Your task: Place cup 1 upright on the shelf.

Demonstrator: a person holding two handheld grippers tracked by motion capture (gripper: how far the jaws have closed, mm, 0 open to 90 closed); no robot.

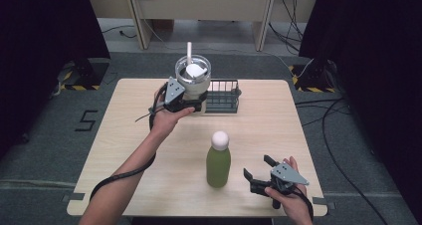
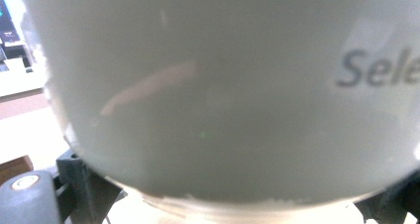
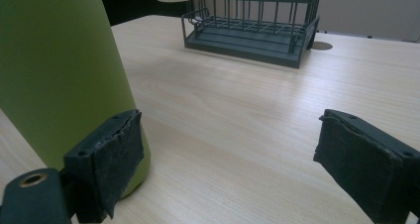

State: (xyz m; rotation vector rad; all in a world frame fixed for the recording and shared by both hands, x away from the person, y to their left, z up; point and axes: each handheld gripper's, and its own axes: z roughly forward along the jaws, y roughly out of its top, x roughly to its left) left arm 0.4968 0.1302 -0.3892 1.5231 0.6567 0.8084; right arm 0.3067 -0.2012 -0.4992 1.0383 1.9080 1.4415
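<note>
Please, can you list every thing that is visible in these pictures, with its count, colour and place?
Pale tumbler cup with clear lid and white straw: one, off-white, held above the far side of the table beside the rack.
Dark wire rack: one, dark grey, far middle of the table.
Green bottle with round white cap: one, upright, near middle of the table.
Light wooden table: one, pale wood.
Left gripper: one, black, fingers closed on the tumbler cup.
Right gripper: one, black, fingers open, low over the table just right of the bottle, nothing between them.
</note>
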